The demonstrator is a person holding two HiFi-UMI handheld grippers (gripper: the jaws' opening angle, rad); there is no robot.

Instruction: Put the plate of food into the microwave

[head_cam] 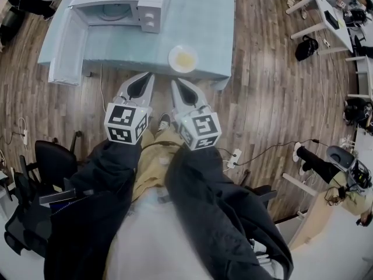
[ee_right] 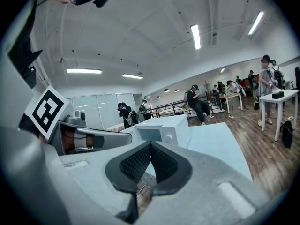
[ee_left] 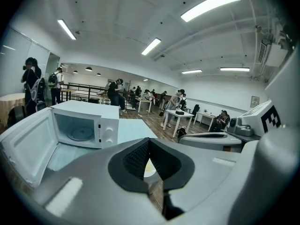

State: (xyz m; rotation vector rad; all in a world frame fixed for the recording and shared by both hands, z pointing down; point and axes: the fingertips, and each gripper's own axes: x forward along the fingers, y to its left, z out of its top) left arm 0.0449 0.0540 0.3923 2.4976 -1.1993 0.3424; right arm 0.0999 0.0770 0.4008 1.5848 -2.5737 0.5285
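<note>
A white plate (head_cam: 183, 58) with yellow food sits near the front edge of the table (head_cam: 210, 22), which has a light blue cloth. The white microwave (head_cam: 119, 9) stands at the back left of the table with its door (head_cam: 65, 45) swung open toward the left. Both grippers hover side by side short of the table's front edge, just below the plate. My left gripper (head_cam: 150, 75) is shut and holds nothing; my right gripper (head_cam: 174, 82) is shut and holds nothing. In the left gripper view the open microwave (ee_left: 84, 128) is ahead on the left, beyond the left gripper (ee_left: 149, 140). The right gripper (ee_right: 150, 145) faces the microwave (ee_right: 161, 129).
The floor is wood planks. Black office chairs (head_cam: 49, 162) stand at my left, a power strip (head_cam: 233, 158) with cables lies at my right. White desks (head_cam: 329, 13) and people (ee_left: 33, 81) fill the room beyond the table.
</note>
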